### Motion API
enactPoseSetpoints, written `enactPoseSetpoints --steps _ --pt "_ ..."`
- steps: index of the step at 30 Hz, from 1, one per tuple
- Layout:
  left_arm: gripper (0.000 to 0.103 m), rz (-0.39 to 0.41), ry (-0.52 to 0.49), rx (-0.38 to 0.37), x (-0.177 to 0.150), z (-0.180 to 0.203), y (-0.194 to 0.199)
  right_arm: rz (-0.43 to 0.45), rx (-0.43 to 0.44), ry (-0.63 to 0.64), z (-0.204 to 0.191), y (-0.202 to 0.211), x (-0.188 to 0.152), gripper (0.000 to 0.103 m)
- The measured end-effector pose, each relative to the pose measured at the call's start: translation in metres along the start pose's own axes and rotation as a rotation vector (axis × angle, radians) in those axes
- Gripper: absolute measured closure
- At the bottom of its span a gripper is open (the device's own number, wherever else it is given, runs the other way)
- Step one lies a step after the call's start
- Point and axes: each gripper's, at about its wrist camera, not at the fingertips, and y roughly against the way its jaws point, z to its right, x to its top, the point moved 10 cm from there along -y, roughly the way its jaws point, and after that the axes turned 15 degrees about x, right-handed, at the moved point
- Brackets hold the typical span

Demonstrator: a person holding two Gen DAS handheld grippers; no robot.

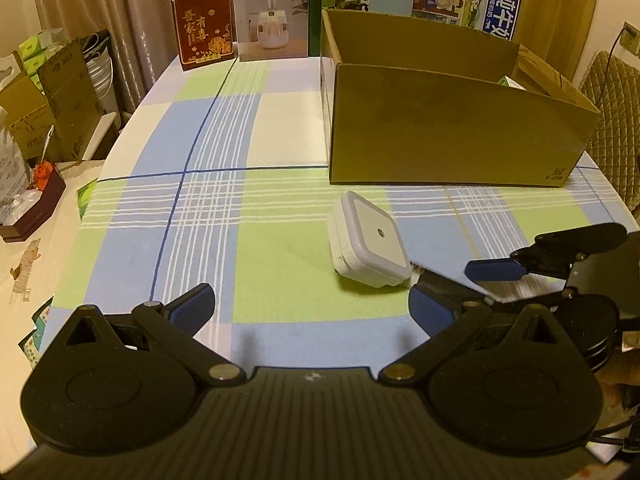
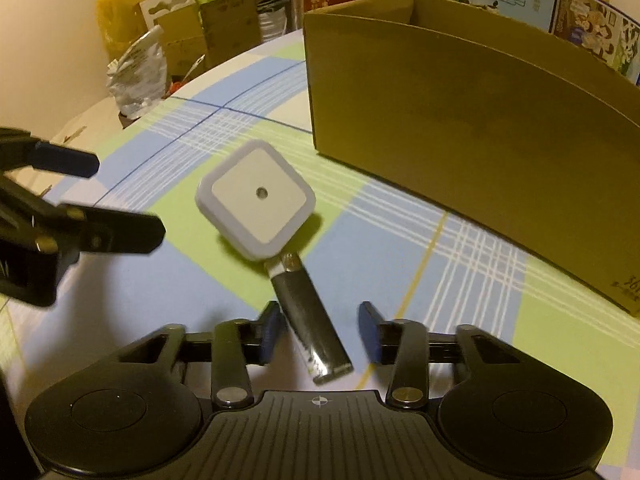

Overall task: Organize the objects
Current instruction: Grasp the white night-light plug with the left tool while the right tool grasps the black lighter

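Checked cloth in blue, green and white covers the surface (image 1: 248, 216). From the left wrist, the left gripper (image 1: 312, 308) hangs with jaws wide apart and empty; a white square plug-in light (image 1: 366, 238) lies ahead, near a cardboard box (image 1: 448, 132). From the right wrist, the right gripper (image 2: 320, 330) has jaws spread around a black lighter (image 2: 308, 314), which touches the light; whether either pad touches it I cannot tell.
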Motion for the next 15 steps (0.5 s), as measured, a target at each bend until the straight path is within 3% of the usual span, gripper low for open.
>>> enactPoseSetpoints --steps 1,8,15 --pt "0.002 -0.001 -0.002 -0.001 0.000 0.001 -0.001 -0.004 -0.007 -0.003 0.001 0.000 0.000 0.084" --pt "0.003 0.043 -0.048 -0.030 0.007 0.020 -0.004 0.026 -0.086 -0.171 0.029 0.033 -0.018 0.084" --pt "0.011 0.124 -0.199 0.023 0.015 0.057 -0.018 0.069 -0.181 -0.297 0.066 0.071 -0.045 0.084"
